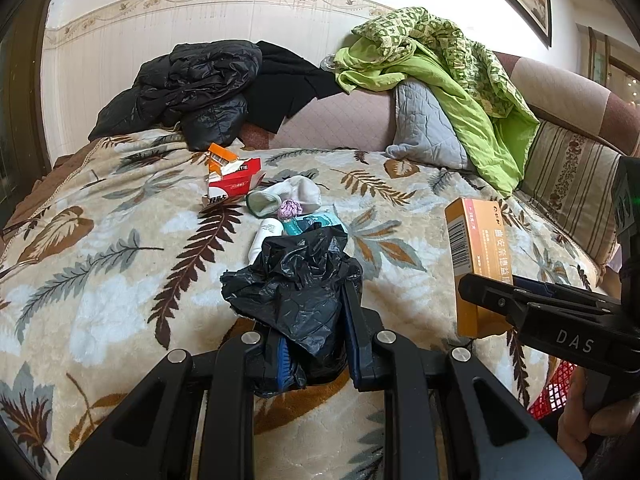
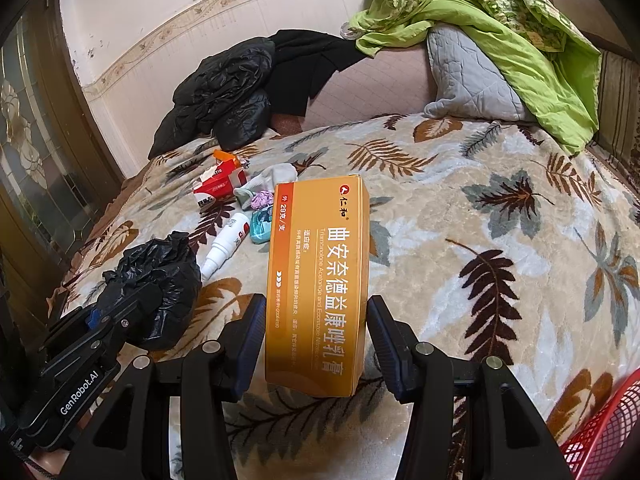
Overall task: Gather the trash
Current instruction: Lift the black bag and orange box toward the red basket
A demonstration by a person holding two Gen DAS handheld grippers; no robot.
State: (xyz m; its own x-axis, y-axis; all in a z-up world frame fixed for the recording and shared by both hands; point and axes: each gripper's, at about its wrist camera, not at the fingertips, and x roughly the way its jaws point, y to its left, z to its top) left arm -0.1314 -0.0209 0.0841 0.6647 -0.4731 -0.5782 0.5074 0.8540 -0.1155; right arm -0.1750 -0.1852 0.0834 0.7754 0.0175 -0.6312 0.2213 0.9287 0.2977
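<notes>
My left gripper (image 1: 310,312) is shut on a crumpled black plastic bag (image 1: 296,276), held over the leaf-patterned blanket; it also shows in the right wrist view (image 2: 156,288). My right gripper (image 2: 316,340) is shut on an orange medicine box (image 2: 318,280), held upright above the bed, to the right of the bag (image 1: 476,264). Further back on the blanket lie a torn red carton (image 1: 232,184), a white sock (image 1: 288,196), a pink wad (image 1: 291,208), a white bottle (image 2: 226,246) and a teal packet (image 2: 261,226).
A black jacket (image 1: 192,88) lies at the head of the bed. A green quilt (image 1: 444,68) drapes over a grey pillow (image 1: 424,124). A red mesh basket (image 2: 604,436) sits at the lower right. A glass door (image 2: 36,168) stands to the left.
</notes>
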